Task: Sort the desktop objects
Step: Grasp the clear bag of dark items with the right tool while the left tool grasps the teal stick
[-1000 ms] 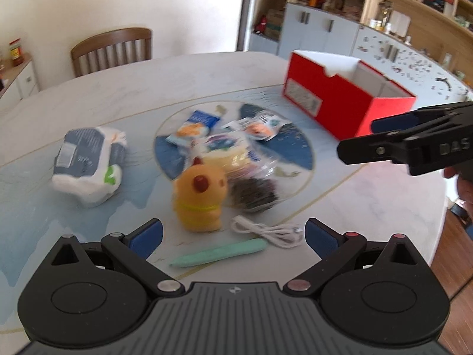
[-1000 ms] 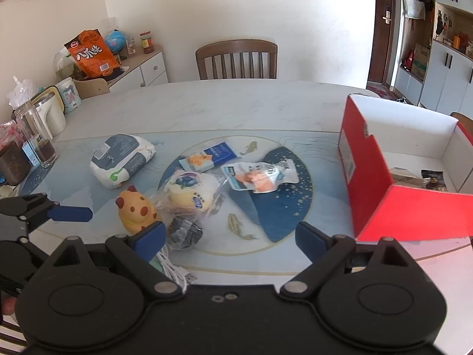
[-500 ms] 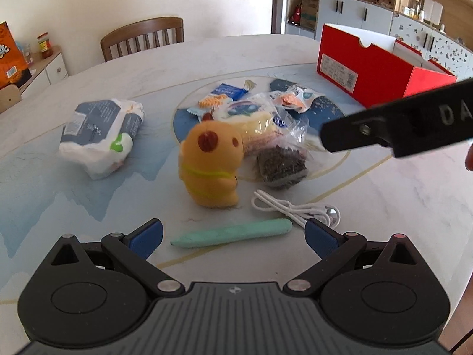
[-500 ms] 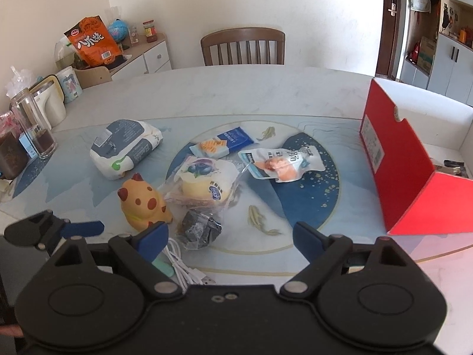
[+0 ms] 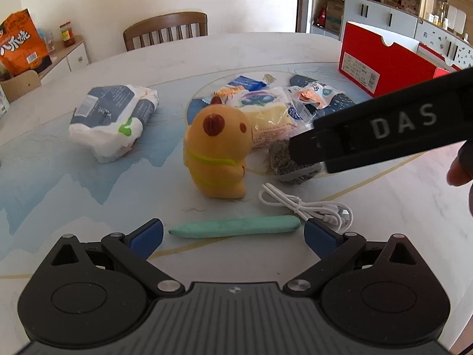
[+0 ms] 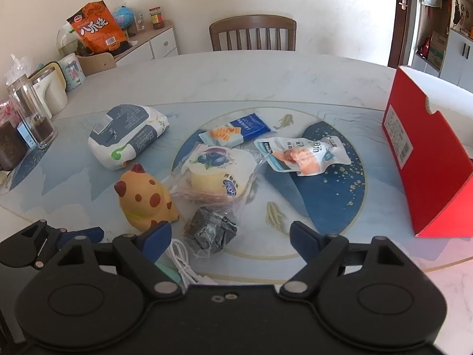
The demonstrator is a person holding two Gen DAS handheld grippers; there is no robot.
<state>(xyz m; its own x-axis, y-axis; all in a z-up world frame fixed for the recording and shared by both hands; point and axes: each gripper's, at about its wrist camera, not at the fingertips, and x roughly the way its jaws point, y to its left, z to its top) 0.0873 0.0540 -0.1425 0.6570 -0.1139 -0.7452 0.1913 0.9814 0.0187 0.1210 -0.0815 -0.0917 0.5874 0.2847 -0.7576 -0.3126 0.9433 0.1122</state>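
My left gripper is open, its blue pads on either side of a mint-green pen lying on the table. Behind it stand a yellow capybara toy and a white cable. My right gripper is open, low over a dark foil snack packet, and crosses the left wrist view. Also here: a cake in clear wrap, an orange snack pouch, a blue biscuit pack, a wet-wipes pack and a red box at right.
A wooden chair stands at the table's far side. A side cabinet at left holds an orange chip bag, a kettle and jars. Cupboards and shelves line the right wall.
Both grippers have moved forward and lower toward the items. The left gripper now brackets the green pen. The right gripper has shifted left, away from the red box, over the dark packet.
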